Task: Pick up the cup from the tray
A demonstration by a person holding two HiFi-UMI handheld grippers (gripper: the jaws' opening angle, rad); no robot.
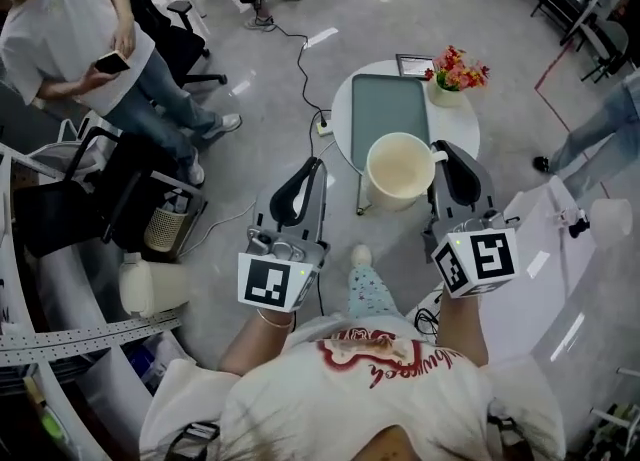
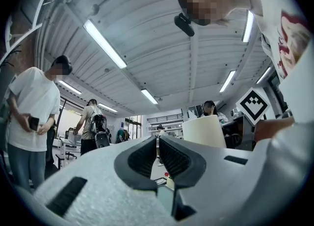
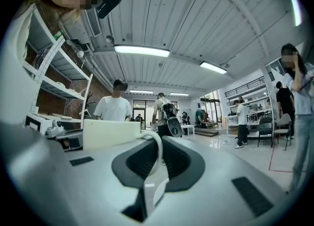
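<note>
One cup [image 1: 400,171], cream-white and upright with its open mouth facing up, sits just left of the right gripper [image 1: 445,157], and its handle [image 3: 158,154] points toward that gripper. The right gripper's jaws are closed on the handle. The right gripper view shows the white loop running between the dark pads, with the cup's body beside the left jaw. Seen from the head view, the cup covers the near end of the grey tray [image 1: 385,109] and looks large against it, so it appears to be lifted off the tray and hanging from the handle alone. The left gripper [image 1: 310,171] is on the cup's other side, clearly apart from it, with its jaws drawn together on nothing. That makes the right hand the nearer one and the one carrying the load. Any further move has to keep the cup's vertical axis steady, since a grip on the handle alone lets the body swing. Beyond the tray, on the far part of the round table [image 1: 462,127], stands a pot of flowers [image 1: 455,74], well away from both grippers.
</note>
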